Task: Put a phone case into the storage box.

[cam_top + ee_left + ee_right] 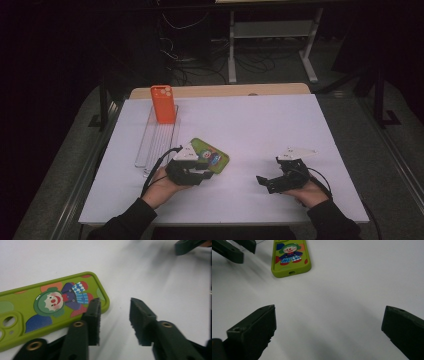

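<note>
We count two phone cases on the white table point(250, 130). One green clown case point(50, 307) lies flat just beside one jaw of the left gripper point(113, 312), outside the gap, and well ahead of the right gripper point(329, 322) jaws. One orange case point(163, 104) stands upright far beyond both pairs of jaws, on one clear rack point(157, 140). We count two grippers, two jaws each, and two hands holding them.
</note>
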Available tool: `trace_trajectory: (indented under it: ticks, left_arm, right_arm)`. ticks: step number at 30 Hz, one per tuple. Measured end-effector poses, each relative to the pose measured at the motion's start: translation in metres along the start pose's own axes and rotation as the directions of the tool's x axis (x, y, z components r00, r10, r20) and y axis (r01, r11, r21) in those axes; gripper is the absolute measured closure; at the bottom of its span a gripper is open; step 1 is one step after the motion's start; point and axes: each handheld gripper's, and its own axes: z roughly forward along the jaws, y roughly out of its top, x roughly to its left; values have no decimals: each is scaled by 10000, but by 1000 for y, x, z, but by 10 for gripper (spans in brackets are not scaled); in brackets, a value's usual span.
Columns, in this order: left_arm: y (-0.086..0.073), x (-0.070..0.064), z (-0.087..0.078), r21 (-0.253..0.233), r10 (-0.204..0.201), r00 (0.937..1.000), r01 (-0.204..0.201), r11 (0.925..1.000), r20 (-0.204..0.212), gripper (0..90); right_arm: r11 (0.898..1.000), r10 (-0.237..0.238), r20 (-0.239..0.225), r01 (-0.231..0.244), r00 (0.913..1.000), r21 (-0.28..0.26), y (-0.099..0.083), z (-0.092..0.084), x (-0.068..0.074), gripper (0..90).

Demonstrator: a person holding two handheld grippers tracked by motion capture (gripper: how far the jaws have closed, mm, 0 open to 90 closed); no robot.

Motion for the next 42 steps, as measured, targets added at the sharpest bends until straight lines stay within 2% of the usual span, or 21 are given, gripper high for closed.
trace_trajectory:
  ticks: [4, 9, 14, 16, 19, 23, 24, 27, 34, 35, 38, 42]
  left_arm:
    - [-2, 0, -12, -293, 169, 9998, -165, 9994, 119, 478]
    - [-5, 0, -22, -694, 32, 10000, -26, 9976, 85, 346]
    - [-5, -1, -24, -787, -179, 9998, 174, 9967, -55, 175]
    - [-5, -2, -24, -708, -145, 9999, 142, 9974, -34, 112]
    - [-5, -2, -23, -700, -142, 9999, 140, 9974, -23, 35]
    - [-4, -3, -24, -763, 45, 10000, -50, 9971, -68, 6]
    - [-4, -3, -25, -728, 148, 9999, -153, 9972, -67, 6]
    - [-3, -3, -25, -829, 86, 9999, -91, 9965, -72, 0]
    - [-4, -1, -22, -691, 267, 9996, -276, 9972, -129, 0]
    - [-4, -1, -21, -724, 185, 9998, -193, 9972, -113, 0]
    - [-4, 0, -21, -615, 186, 9997, -194, 9979, -140, 0]
    - [-4, 0, -20, -869, 85, 9999, -93, 9962, -101, 0]
  right_arm:
    - [10000, 11, 0, -11, 10000, -14, 0, 0, 1, 0]
    - [10000, -19, -103, 19, 9999, 25, 4, 1, 2, 0]
    - [9997, -258, -177, 259, 9995, 20, 13, 0, 2, 0]
    - [9996, -264, -210, 267, 9994, 113, 17, 1, 3, 0]
    - [9977, -536, -278, 547, 9982, 401, 24, 5, 4, 0]
    - [9958, -669, -413, 693, 9969, 602, 31, 9, 6, 0]
    - [9956, -582, -402, 609, 9975, 711, 35, 12, 7, 0]
    - [9941, -671, -495, 711, 9965, 823, 42, 18, 9, 0]
    - [9906, -787, -711, 860, 9944, 1067, 63, 40, 17, 0]
    - [9888, -958, -724, 1033, 9928, 1081, 65, 44, 18, 0]
    - [9848, -1090, -853, 1193, 9904, 1265, 73, 56, 24, 0]
    - [9780, -1355, -981, 1489, 9859, 1460, 84, 71, 31, 0]
